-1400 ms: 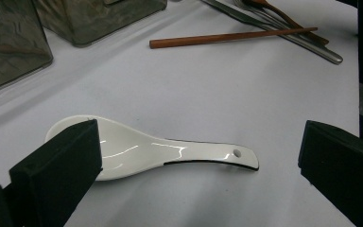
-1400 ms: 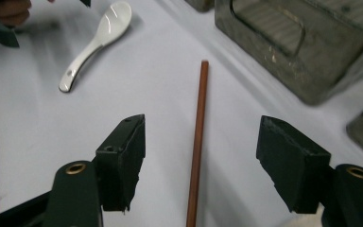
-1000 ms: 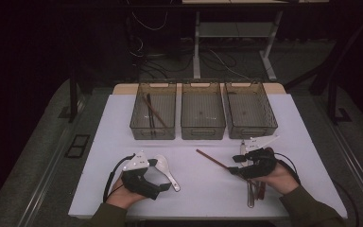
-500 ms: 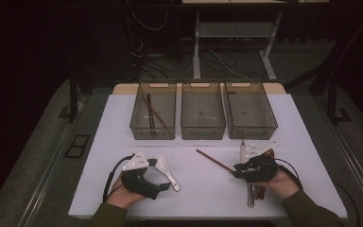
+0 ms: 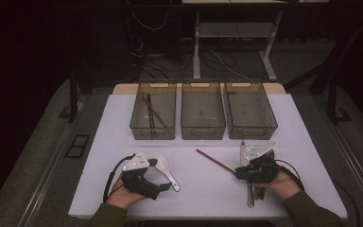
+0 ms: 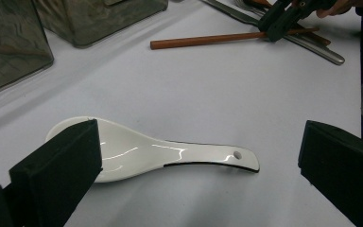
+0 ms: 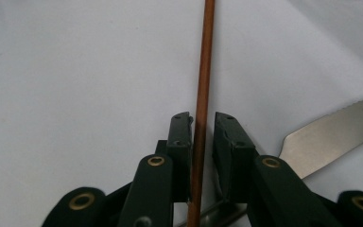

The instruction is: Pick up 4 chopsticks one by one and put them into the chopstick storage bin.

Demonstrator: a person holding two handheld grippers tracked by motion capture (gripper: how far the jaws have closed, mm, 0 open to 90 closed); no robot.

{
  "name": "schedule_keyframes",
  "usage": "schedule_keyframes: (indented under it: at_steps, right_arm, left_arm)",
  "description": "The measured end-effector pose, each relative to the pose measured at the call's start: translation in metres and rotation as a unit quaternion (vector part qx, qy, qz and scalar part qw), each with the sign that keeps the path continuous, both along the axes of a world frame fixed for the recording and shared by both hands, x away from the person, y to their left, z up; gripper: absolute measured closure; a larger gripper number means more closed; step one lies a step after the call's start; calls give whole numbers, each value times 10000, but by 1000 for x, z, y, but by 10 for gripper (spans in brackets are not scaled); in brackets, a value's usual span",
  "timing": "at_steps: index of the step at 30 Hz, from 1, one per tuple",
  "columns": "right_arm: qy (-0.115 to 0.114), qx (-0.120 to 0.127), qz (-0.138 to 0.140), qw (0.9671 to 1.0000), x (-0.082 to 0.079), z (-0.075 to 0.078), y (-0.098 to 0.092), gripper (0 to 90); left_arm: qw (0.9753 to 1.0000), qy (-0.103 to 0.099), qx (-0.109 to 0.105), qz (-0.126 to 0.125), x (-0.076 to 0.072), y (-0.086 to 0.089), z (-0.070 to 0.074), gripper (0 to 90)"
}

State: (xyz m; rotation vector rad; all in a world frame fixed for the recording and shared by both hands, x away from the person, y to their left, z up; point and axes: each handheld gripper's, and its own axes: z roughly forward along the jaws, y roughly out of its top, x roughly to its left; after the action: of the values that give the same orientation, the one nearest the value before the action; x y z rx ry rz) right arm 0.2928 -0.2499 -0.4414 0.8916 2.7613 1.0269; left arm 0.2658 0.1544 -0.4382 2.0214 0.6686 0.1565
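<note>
A brown chopstick [image 5: 215, 161] lies slanted on the white table [image 5: 123, 132], right of centre. My right gripper [image 5: 239, 173] has its jaws closed around the near end of the chopstick [image 7: 203, 71], which runs straight up between them [image 7: 202, 120]. A white ceramic spoon [image 5: 167, 171] lies at the left. The spoon [image 6: 137, 151] rests flat between the wide-apart jaws of my left gripper [image 6: 199, 135], touching neither. In the high view my left gripper [image 5: 159, 188] sits low beside the spoon's handle.
Three clear bins stand in a row at the back: the left bin [image 5: 139, 126] holds chopsticks [image 5: 152, 112], then the middle bin [image 5: 203, 130] and the right bin [image 5: 253, 130]. A metal knife [image 5: 250, 194] lies under my right hand, its blade [image 7: 331, 132] beside the jaws.
My right gripper dropped lower and slid slightly left onto the chopstick's near end. The left gripper and the spoon have stayed put.
</note>
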Motion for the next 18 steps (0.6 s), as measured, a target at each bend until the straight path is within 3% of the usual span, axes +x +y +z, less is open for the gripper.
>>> schedule_keyframes:
  at_steps: [6, 18]
  right_arm:
    - [-48, -75, 17, 10000, 0, 0, 0, 824]
    - [-86, -96, 32, 9999, 1, 0, 0, 844]
  left_arm:
    - [10000, -1, -3, -4, 0, 0, 0, 0]
    - [10000, 12, 5, -14, 0, -1, 0, 0]
